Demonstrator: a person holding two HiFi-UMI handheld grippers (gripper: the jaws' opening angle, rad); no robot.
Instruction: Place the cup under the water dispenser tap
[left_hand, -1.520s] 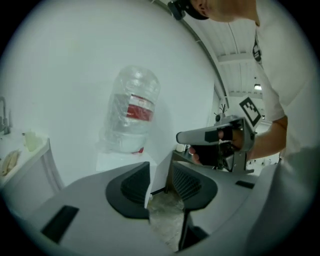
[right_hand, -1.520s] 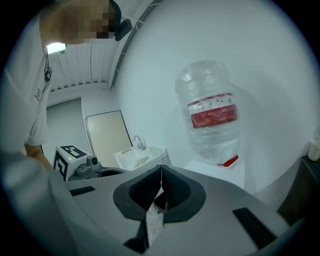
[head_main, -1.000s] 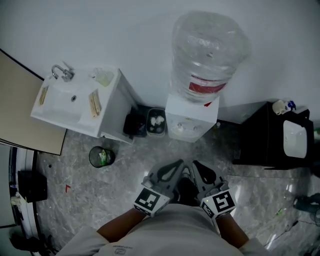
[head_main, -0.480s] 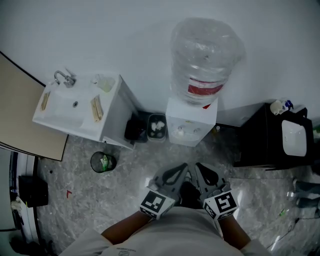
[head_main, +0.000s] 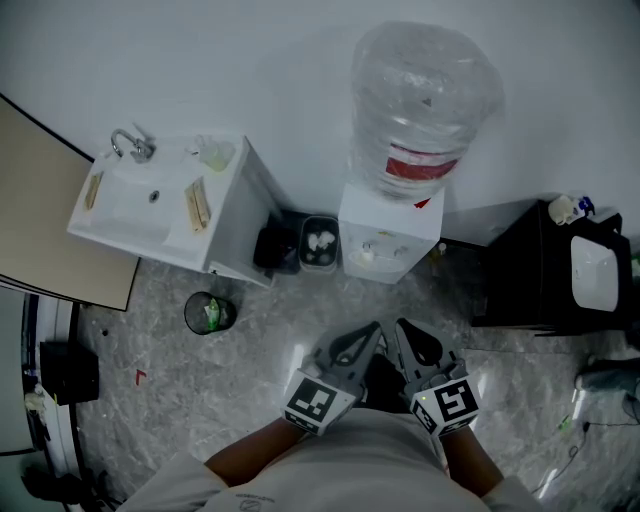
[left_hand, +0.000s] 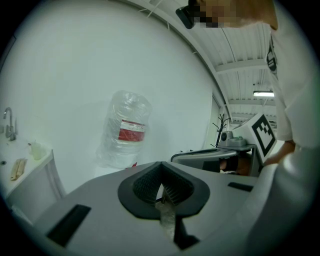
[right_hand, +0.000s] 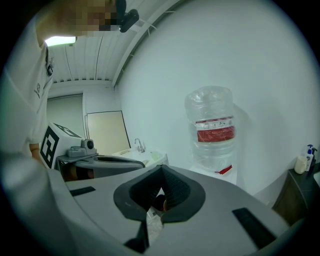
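Observation:
The water dispenser (head_main: 390, 238) stands against the white wall with a large clear bottle (head_main: 425, 105) on top. It also shows in the left gripper view (left_hand: 122, 132) and in the right gripper view (right_hand: 212, 130). A small pale translucent cup (head_main: 213, 153) stands on the sink counter (head_main: 150, 210) at the left, far from both grippers. My left gripper (head_main: 371, 331) and right gripper (head_main: 401, 327) are side by side close to the person's body, both pointing toward the dispenser. Each is shut with nothing between its jaws (left_hand: 161, 167) (right_hand: 161, 171).
A black cabinet (head_main: 530, 280) with a white basin (head_main: 592, 272) and a soap bottle (head_main: 565, 209) stands at the right. Two small bins (head_main: 318, 243) sit between sink and dispenser, and a green-lined waste bin (head_main: 208, 313) is on the marbled floor. A beige door (head_main: 45, 220) is at the left.
The head view has shifted slightly. Both grippers stay shut and side by side in front of the person, with no real move.

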